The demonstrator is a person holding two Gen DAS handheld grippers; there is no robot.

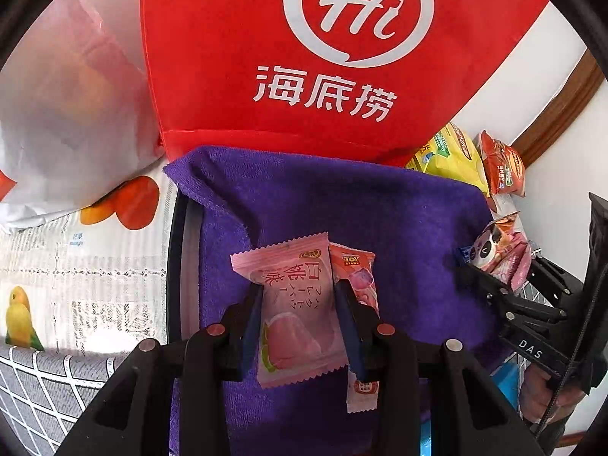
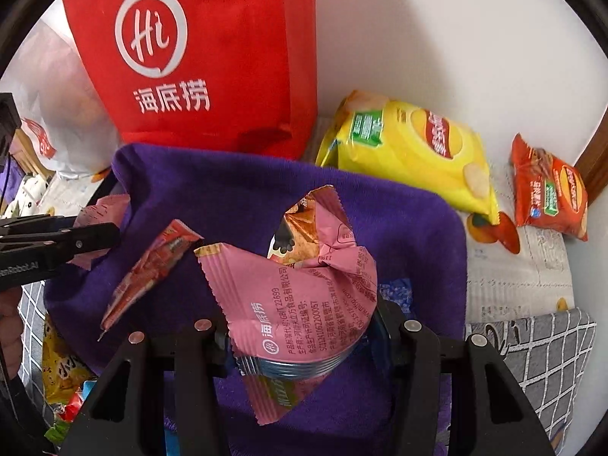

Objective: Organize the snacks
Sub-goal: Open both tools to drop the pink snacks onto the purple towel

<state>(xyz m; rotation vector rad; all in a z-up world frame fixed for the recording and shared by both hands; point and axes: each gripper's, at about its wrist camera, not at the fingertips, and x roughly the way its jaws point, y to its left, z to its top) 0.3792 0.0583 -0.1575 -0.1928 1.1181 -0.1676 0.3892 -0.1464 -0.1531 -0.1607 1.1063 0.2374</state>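
My left gripper (image 1: 298,296) is shut on a pink peach snack packet (image 1: 292,304), which its blue pads (image 1: 252,319) clamp from both sides above a purple towel (image 1: 342,209). An orange Toy Story packet (image 1: 357,277) lies against the right finger; I cannot tell if it is gripped too. My right gripper (image 2: 304,342) is shut on a crumpled bundle of pink snack packets (image 2: 296,296), with a red stick packet (image 2: 152,266) jutting out to the left. The bundle hides its fingers. Each gripper also shows at the edge of the other's view, the right gripper (image 1: 490,277) and the left gripper (image 2: 95,233).
A red bag (image 1: 323,57) with a white logo stands behind the towel. A yellow chips bag (image 2: 410,148) and an orange-red snack bag (image 2: 547,190) lie at the right by the white wall. A white plastic bag (image 1: 68,114) sits left. More packets (image 2: 64,380) lie lower left.
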